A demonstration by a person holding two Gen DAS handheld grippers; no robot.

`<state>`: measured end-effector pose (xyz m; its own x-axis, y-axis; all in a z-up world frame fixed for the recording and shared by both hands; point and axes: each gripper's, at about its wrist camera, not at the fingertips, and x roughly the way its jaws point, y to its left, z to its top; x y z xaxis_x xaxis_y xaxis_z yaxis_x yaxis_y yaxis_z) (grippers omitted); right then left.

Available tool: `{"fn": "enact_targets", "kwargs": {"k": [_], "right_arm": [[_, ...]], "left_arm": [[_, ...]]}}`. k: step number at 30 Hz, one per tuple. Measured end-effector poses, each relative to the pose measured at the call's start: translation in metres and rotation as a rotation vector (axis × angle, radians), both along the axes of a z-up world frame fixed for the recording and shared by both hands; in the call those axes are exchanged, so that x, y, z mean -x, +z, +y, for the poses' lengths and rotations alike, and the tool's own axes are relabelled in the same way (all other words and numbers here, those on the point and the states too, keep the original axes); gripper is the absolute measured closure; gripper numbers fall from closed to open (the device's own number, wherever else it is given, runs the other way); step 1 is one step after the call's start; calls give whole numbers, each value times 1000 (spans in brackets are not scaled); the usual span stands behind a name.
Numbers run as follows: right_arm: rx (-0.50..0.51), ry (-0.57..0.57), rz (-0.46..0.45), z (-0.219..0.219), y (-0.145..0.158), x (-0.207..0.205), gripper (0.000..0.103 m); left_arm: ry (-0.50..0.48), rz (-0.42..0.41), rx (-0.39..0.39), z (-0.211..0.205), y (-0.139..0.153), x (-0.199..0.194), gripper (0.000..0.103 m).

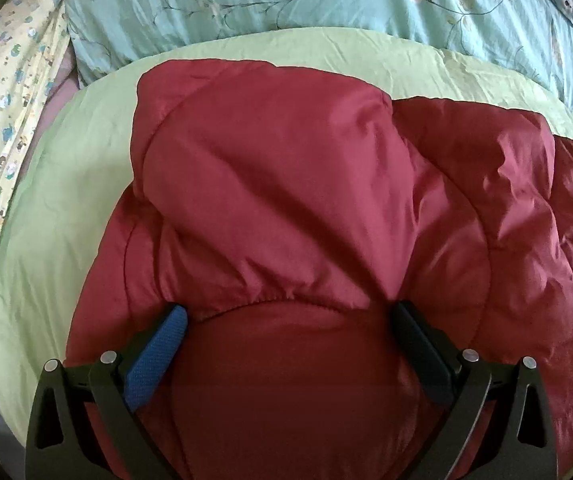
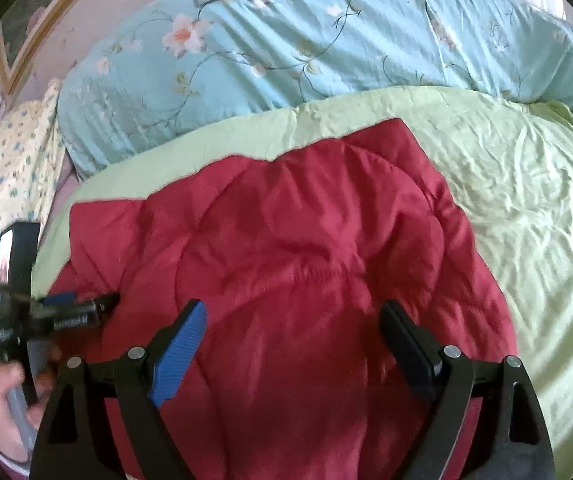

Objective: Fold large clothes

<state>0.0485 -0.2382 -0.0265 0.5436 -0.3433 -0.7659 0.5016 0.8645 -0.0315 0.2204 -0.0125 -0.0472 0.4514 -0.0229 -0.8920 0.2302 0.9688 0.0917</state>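
Item: red padded jacket (image 1: pixel 286 208) lies partly folded on green sheet (image 1: pixel 54 208), mid-bed | Left claw (image 1: pixel 290 316): wide, over elastic hem | Right claw (image 2: pixel 292 312): wide, empty | Risk: slick puffy fill likely springs fold open; shallow grip slips.

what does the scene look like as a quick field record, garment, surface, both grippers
garment: red puffy jacket, partly folded
surface: light green sheet on bed
behind: blue floral duvet
left hand-held gripper: open, over the jacket
right hand-held gripper: open, over the jacket
grip: neither is clamped on fabric
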Motion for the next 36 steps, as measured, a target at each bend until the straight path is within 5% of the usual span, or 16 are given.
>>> {"fn": "enact_targets", "kwargs": {"k": [4, 10, 20, 23, 28, 36], "right_arm": [[39, 2, 86, -3, -21, -8, 11], [66, -9, 96, -3, -28, -13, 7], [33, 42, -11, 43, 18, 35, 7], [58, 71, -11, 62, 18, 50, 7], [72, 31, 121, 54, -23, 49, 7], [65, 33, 113, 45, -36, 51, 6]], "left_arm": [[2, -7, -3, 0, 3, 8, 0], [-14, -22, 59, 14, 33, 56, 1], [-123, -60, 122, 36, 55, 148, 1], [-136, -18, 124, 37, 41, 152, 1], [-137, -3, 115, 38, 25, 146, 0], [-115, -12, 153, 45, 36, 150, 1]]}}
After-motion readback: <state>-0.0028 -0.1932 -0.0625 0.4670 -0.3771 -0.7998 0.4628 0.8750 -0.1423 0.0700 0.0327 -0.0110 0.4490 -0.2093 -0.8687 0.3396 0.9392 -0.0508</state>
